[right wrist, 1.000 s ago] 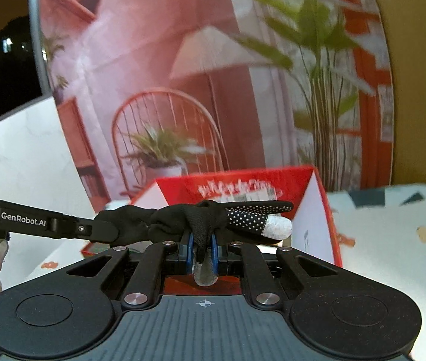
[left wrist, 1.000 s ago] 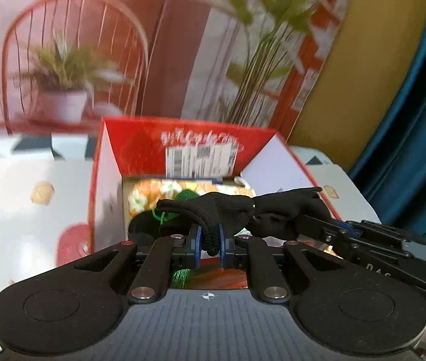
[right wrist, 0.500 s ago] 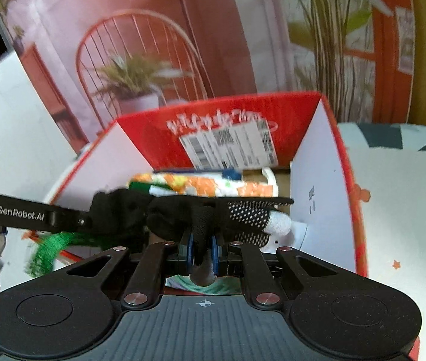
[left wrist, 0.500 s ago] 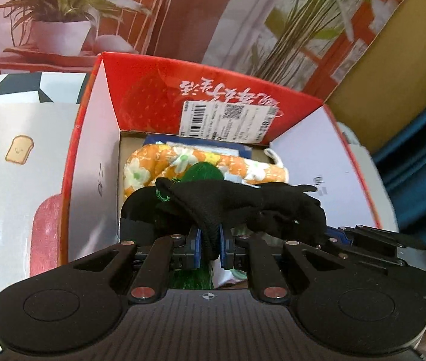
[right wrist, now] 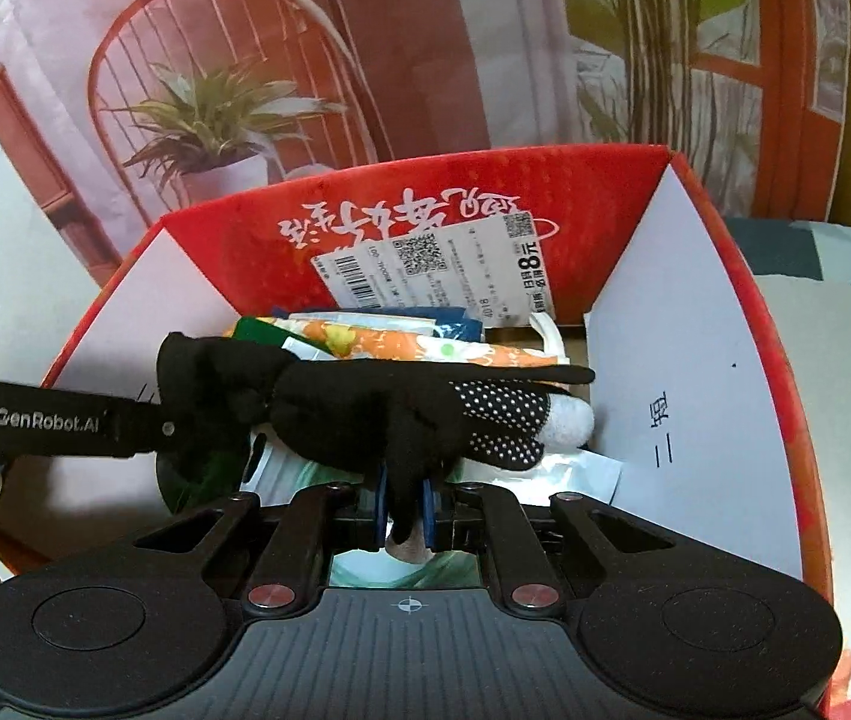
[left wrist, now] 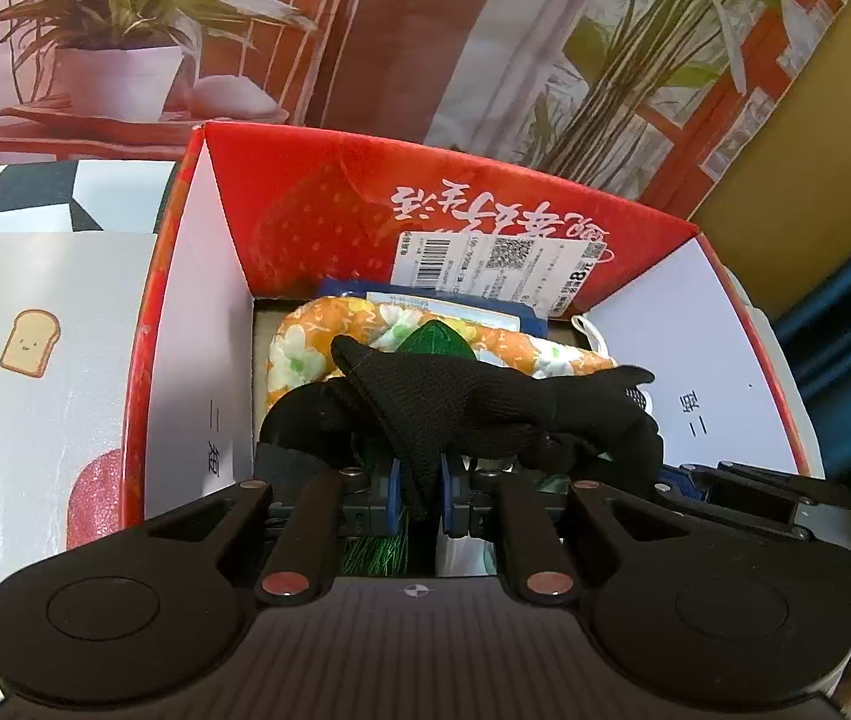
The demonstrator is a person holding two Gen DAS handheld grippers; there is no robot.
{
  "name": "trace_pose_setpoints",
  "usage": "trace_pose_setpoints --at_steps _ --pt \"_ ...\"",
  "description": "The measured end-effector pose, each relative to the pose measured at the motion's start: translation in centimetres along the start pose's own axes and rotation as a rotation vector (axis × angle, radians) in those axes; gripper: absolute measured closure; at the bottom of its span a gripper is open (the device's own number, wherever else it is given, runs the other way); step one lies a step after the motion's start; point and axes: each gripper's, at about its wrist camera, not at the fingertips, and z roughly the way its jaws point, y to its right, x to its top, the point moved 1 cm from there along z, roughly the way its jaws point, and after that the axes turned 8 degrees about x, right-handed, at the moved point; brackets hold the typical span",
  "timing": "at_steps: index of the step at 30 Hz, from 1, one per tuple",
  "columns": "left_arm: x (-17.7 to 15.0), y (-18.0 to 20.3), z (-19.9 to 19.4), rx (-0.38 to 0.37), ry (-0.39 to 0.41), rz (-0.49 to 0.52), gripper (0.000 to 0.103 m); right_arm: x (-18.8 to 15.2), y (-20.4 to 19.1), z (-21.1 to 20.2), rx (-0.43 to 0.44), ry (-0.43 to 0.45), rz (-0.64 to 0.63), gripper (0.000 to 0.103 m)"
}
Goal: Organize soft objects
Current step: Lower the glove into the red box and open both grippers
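A: Where is the glove (left wrist: 461, 396), and how do the jaws stand?

B: It hangs stretched between both tools over the open red box (left wrist: 329, 180). The left gripper (left wrist: 419, 489) is clamped on a fold near one end; the right gripper (right wrist: 404, 507) is clamped on a fold by the dotted palm, the white fingertip at its 2 o'clock.

A: How will it handle?

B: Judged light, limp and knitted: it sags wherever unsupported, but it is not fragile or slippery. A pinch on a bunched fold holds best; loose fingers may snag.

A: What lies below?

B: A floral cloth (left wrist: 317, 336) at 12 o'clock, already in the box.
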Motion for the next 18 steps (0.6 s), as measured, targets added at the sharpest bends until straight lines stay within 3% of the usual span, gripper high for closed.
trace_pose_setpoints --at_steps 4,8,18 --pt "-0.7 0.3 -0.9 0.016 0.028 0.025 0.083 -0.5 0.1 -0.6 -0.019 0.000 0.006 0.086" --pt "-1.5 0.6 -3.1 0.042 0.093 0.067 0.062 -0.9 -0.5 -1.8 -0.052 0.017 -0.034 0.080" --pt "-4.9 1.9 -9.0 0.154 0.253 0.177 0.050 -2.3 -1.4 -6.5 -0.096 0.110 -0.116 0.059"
